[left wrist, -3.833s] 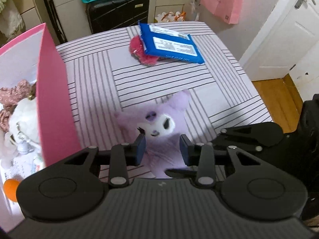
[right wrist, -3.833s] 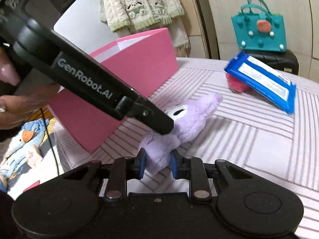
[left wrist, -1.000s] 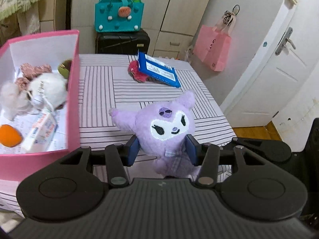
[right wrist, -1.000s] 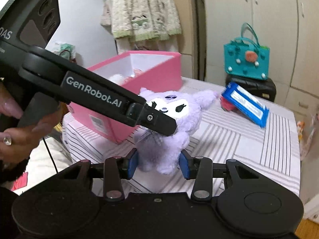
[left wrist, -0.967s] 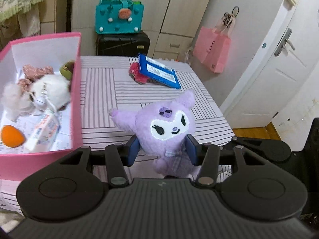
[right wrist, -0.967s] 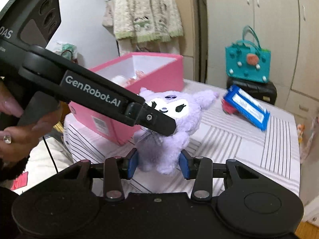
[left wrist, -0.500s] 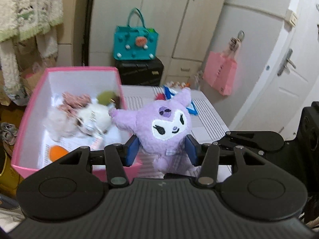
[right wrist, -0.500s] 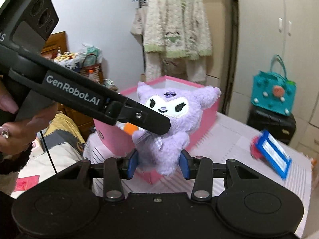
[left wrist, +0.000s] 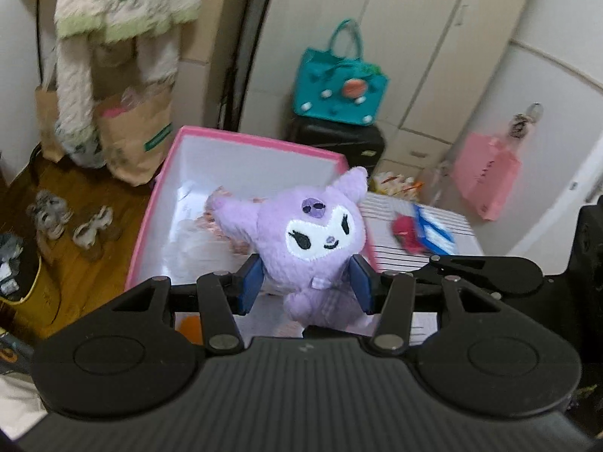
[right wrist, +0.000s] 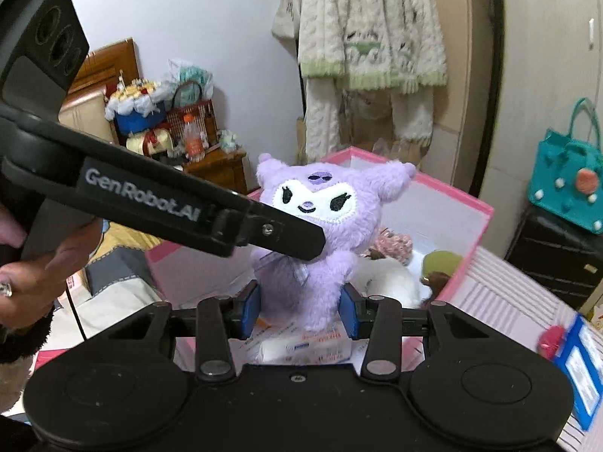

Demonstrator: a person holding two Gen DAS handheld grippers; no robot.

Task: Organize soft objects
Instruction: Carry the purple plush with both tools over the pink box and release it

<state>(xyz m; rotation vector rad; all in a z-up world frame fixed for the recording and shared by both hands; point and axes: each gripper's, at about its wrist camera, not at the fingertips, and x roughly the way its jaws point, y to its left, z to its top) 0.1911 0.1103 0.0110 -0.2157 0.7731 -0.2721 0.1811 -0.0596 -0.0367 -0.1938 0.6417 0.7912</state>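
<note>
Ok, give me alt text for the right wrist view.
Both grippers clamp a purple plush toy held upright above an open pink box: the right gripper at its lower body, the left gripper from the left. The box holds a white plush.

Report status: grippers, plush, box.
Left gripper and right gripper both shut on plush. Plush held above pink box. Nothing in the way.

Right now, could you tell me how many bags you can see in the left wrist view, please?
3: a teal handbag on the black case by the cupboards, a pink bag hanging at the right, and a brown paper bag on the floor. Others may be hidden.
</note>
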